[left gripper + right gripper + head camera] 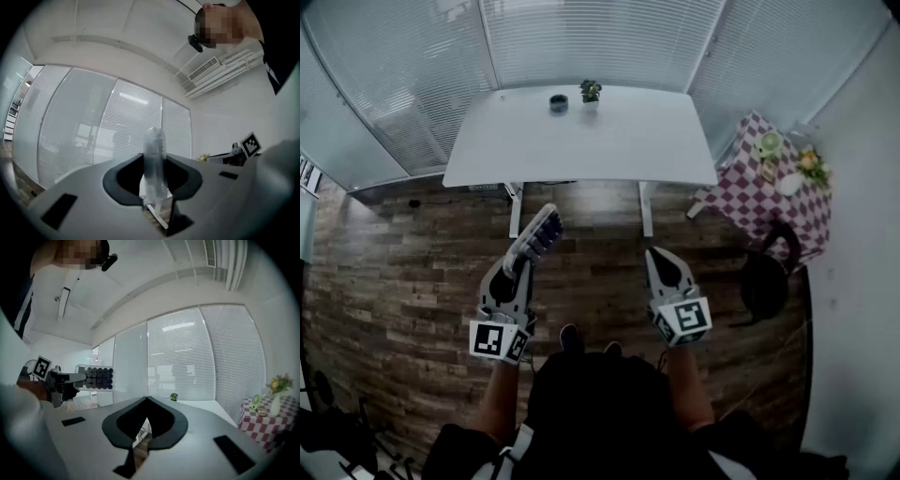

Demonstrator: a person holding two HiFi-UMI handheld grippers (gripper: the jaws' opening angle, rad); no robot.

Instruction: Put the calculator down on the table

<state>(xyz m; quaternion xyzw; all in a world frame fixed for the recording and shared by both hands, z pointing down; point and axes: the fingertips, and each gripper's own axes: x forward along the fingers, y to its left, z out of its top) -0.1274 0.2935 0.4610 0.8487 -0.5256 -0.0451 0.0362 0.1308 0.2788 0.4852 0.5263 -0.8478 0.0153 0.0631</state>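
Left gripper (523,267): jaws clamped on the calculator (536,234), gripped by one end, keys facing the right gripper (662,258). Calculator is short of the table (609,141), over the wood floor (394,262). Right jaws together, empty, also short of the table. Plant (590,91) at the table's far edge.

The left gripper (153,161) is pressing its jaws on the calculator (154,140), which is standing upright, thin edge toward the camera. Window blinds (93,126) are filling the background; a marker cube (251,144) is showing at right.
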